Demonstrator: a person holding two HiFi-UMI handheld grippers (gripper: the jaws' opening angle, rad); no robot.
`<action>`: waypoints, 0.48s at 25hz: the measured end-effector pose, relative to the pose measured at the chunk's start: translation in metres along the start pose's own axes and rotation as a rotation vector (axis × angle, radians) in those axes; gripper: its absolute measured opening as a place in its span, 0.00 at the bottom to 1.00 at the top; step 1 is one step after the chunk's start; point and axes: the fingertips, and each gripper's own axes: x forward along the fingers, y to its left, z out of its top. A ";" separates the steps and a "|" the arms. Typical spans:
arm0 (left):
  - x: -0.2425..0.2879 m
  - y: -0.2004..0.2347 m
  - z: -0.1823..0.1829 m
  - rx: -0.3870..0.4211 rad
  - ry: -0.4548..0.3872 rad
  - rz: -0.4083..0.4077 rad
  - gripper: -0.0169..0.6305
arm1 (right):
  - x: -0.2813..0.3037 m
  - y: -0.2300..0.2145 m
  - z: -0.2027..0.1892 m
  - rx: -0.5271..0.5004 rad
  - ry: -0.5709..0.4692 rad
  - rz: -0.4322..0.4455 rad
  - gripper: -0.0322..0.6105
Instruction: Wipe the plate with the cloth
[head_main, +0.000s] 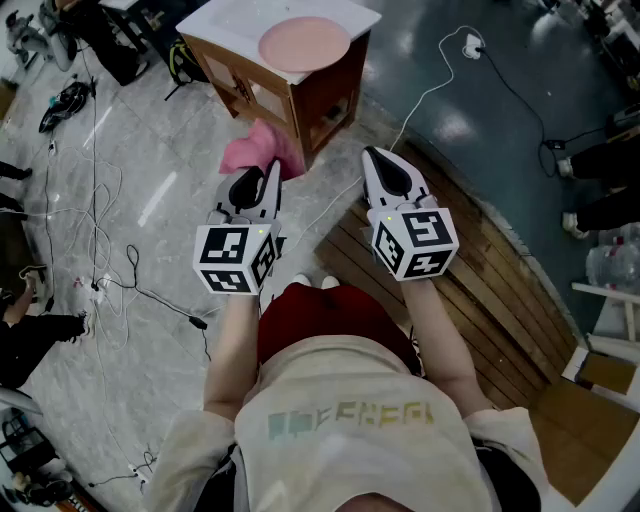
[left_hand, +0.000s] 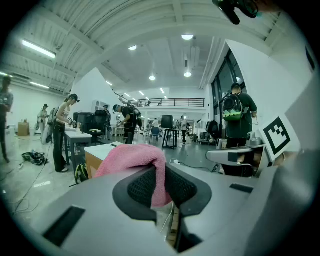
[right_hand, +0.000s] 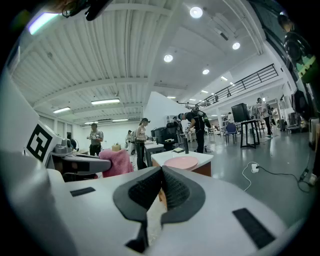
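On table (head_main: 225, 25), 12 o'clock in head view: pink plate (head_main: 304, 42) is lying flat on the white top, well apart from both grippers.
Left gripper (head_main: 258, 178): jaws are pinching the cloth, pads pressing on a fold of it; sitting at 10 o'clock from the person's chest.
Cloth (head_main: 262, 150): pink, is bunching up past the left jaws toward 12 o'clock, hanging just beside the table's wooden side, not touching the plate.
Right gripper (head_main: 380, 160): jaws are meeting pad to pad, holding nothing; pointing toward 12 o'clock, near the table's corner.
Right gripper view: plate (right_hand: 181, 162) is showing at 12 o'clock above the closed pads, cloth (right_hand: 116, 161) at 10 o'clock.
Left gripper view: cloth (left_hand: 135, 160) is draping over the left pad.
Floor: white cable (head_main: 430, 90) is running at 1 o'clock; dark cables (head_main: 110, 280) are trailing at 9 o'clock.
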 end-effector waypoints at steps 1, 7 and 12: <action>0.000 0.000 0.000 0.000 -0.002 0.000 0.12 | 0.001 -0.001 0.000 0.003 0.001 0.001 0.11; 0.004 -0.004 -0.004 -0.005 -0.007 0.004 0.12 | 0.001 -0.004 -0.002 -0.002 0.001 0.011 0.11; 0.009 -0.005 -0.003 -0.004 -0.006 0.008 0.12 | 0.004 -0.008 0.003 0.023 -0.013 0.041 0.11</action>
